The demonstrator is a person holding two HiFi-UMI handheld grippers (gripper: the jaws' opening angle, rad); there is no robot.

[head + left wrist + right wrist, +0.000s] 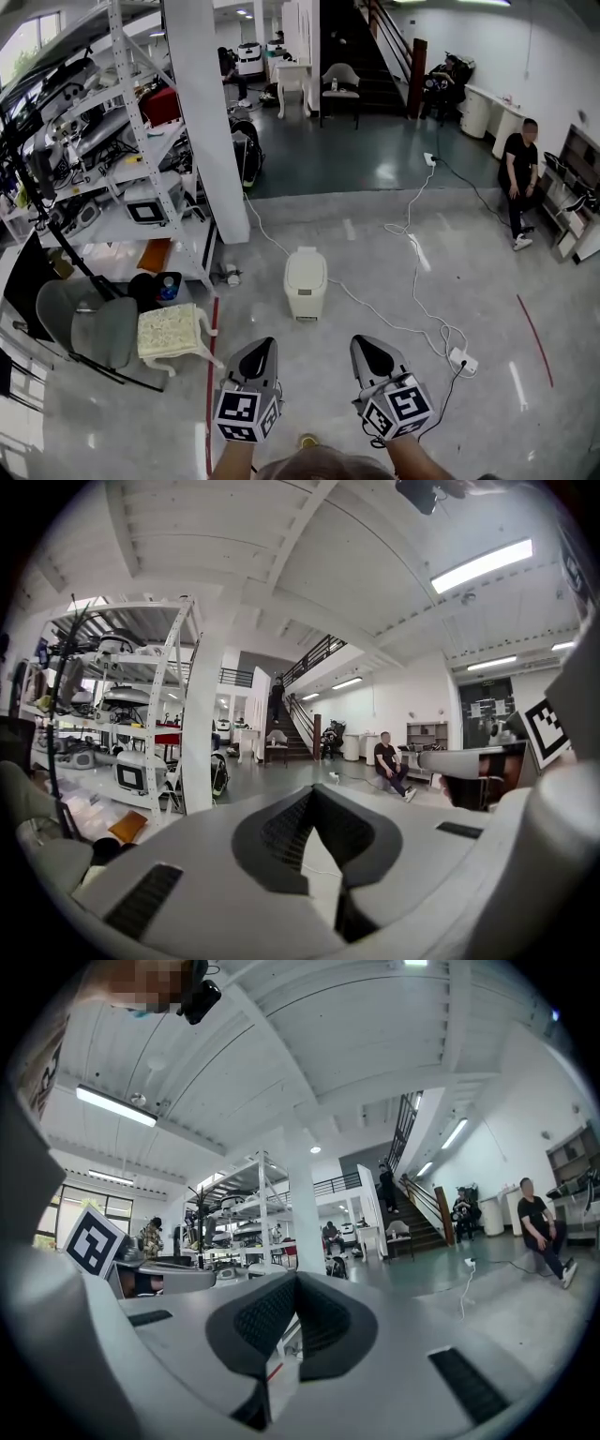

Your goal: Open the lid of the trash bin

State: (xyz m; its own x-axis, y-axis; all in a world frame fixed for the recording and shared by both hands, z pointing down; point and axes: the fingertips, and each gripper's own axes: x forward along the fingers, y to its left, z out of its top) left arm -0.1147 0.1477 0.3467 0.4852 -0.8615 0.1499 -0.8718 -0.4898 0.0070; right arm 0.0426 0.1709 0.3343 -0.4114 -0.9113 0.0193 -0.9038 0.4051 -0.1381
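In the head view, a cream plastic trash bin [306, 281] with a rounded lid is seen standing on the grey floor, its lid down. The left gripper [260, 349] and right gripper [368, 345] are held near the bin, both apart from it and aimed its way. A white cable [413, 267] is trailed across the floor right of the bin. In the left gripper view, the left gripper [312, 794] is shown with jaws drawn together, nothing between them; the bin is not seen. In the right gripper view, the right gripper [294, 1281] is likewise pinched together and empty. With jaws this narrow, the smooth lid could be slipped off, or the light bin shoved or tipped instead of opened.
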